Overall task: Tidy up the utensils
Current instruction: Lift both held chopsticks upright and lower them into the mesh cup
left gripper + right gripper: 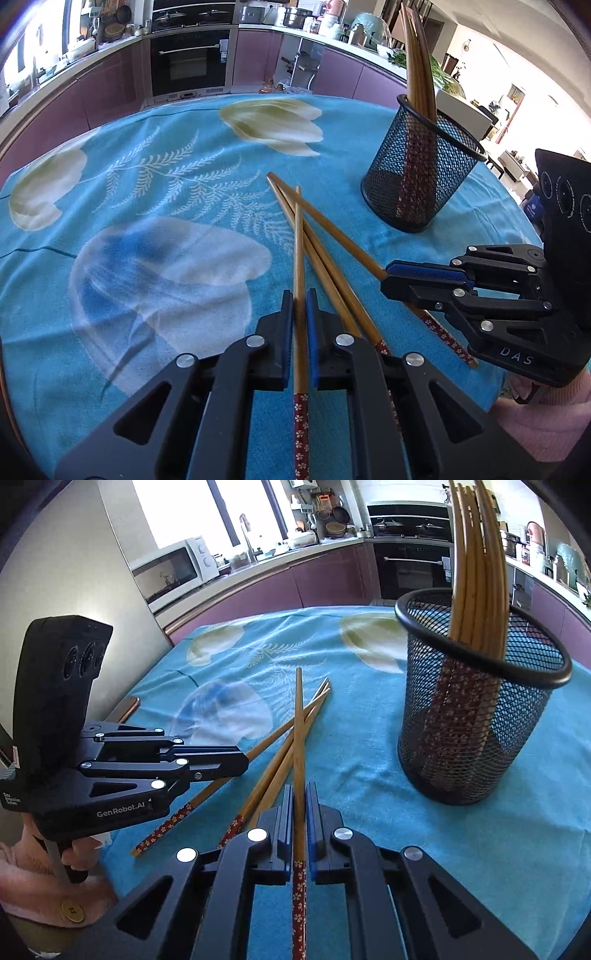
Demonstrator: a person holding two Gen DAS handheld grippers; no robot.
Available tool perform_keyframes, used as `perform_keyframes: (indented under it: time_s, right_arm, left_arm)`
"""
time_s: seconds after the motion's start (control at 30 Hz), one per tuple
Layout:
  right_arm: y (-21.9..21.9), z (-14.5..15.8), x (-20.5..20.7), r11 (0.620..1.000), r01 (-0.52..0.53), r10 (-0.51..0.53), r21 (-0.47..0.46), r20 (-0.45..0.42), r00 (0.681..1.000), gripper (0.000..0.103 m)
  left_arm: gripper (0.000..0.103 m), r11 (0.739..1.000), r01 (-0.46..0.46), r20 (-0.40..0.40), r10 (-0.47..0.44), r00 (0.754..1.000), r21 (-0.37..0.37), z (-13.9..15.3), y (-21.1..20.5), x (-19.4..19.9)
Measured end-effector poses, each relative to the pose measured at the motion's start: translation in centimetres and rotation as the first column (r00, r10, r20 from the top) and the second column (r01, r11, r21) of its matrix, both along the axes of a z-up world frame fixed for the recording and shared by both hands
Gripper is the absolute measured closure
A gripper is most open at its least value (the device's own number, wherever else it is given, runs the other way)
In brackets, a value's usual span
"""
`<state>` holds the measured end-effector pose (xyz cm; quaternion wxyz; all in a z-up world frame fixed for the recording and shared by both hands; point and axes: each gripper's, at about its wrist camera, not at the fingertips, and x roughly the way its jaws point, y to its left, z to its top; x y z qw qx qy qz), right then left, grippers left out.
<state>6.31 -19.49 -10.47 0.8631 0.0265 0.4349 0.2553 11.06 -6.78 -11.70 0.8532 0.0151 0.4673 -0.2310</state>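
A kitchen desk under a blue floral cloth (177, 177) carries a mesh holder (476, 720) at the frame's right, already stocked. Each gripper, left (299, 325) and right (299, 816), has its jaws pinching one chopstick near the patterned end; two chopsticks (332, 280) lie loose at centre. They look light, stiff and probably slippery, best gripped mid-shaft. Housings read "DAS" and "GenRobot.AI".

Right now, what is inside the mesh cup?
The mesh cup holds several chopsticks, red patterned ends down, leaning on its rim. Their exact count and the cup's bottom are hidden.
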Motion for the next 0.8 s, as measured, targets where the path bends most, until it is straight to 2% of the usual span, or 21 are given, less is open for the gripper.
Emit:
perform_keyframes:
  time_s: [0.13,0.37,0.5,0.57,0.8]
  right_arm:
    - [0.7,-0.3,0.1,1.000,-0.013,0.013,-0.026,-0.014,1.000,0.096]
    - [1.1,-0.5,1.4,0.999,-0.013,0.012,-0.047,-0.012,1.000,0.095]
    - [0.9,-0.5,1.8,0.999,-0.012,0.012,-0.039,-0.011,1.000,0.097]
    - [0.6,-0.3,1.5,0.999,-0.010,0.010,-0.031,-0.002,1.000,0.097]
    - [-1.4,2.4,0.0,0.999,-0.002,0.000,0.039,0.066,0.998,0.097]
  left_arm:
    - [0.095,1.000,0.018,0.000,-0.018,1.000,0.023,-0.2,-0.2,0.2]
    - [0.085,0.998,0.046,-0.008,-0.045,0.999,0.033,-0.3,-0.6,1.4]
    - [0.086,0.998,0.038,-0.004,-0.038,0.999,0.049,-0.2,-1.1,1.9]
    - [0.095,0.999,0.021,-0.004,-0.021,1.000,0.047,-0.2,-1.0,2.0]
    - [0.096,1.000,0.014,0.036,-0.013,0.999,-0.010,1.7,-0.3,1.1]
